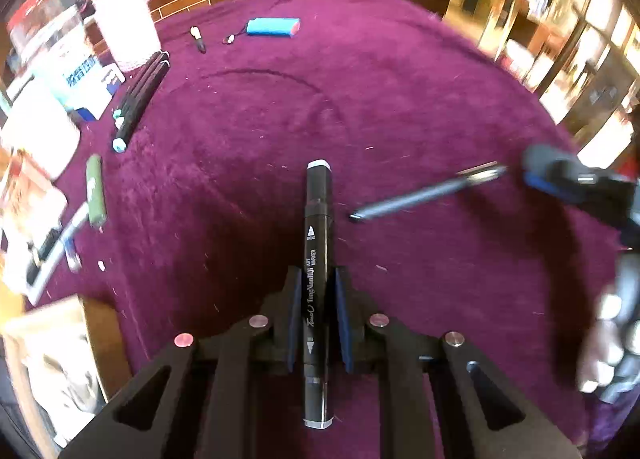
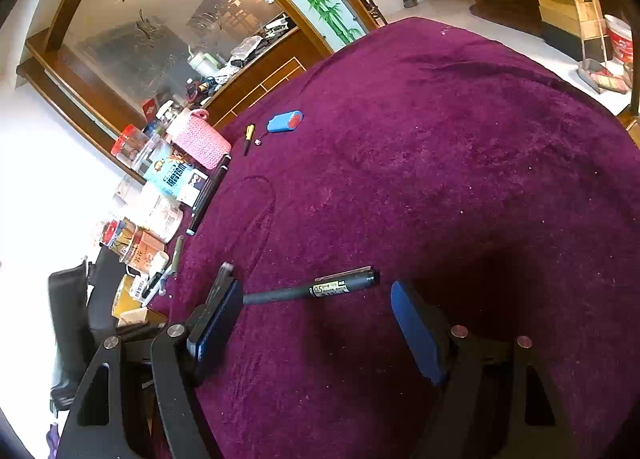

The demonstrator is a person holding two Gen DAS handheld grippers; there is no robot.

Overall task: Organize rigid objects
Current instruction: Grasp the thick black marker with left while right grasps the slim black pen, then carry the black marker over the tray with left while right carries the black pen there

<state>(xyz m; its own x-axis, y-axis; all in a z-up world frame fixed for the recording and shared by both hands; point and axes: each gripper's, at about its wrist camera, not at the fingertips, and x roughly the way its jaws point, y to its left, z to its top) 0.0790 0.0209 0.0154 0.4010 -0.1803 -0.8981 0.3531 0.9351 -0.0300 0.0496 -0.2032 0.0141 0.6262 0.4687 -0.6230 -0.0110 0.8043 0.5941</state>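
Left gripper (image 1: 316,315) clamped on black marker (image 1: 317,243), pointing 12 o'clock above purple counter (image 1: 400,99) | right gripper (image 2: 316,323) fingers spread wide around pen (image 2: 308,290), lying flat, tip toward 9 o'clock

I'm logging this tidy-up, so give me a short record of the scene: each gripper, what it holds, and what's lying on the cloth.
left gripper: shut on black art marker
right gripper: open, nothing held
gel pen: lying on the purple cloth, between the right fingers
marker row: side by side at the cloth's left edge
blue case: far side of the cloth
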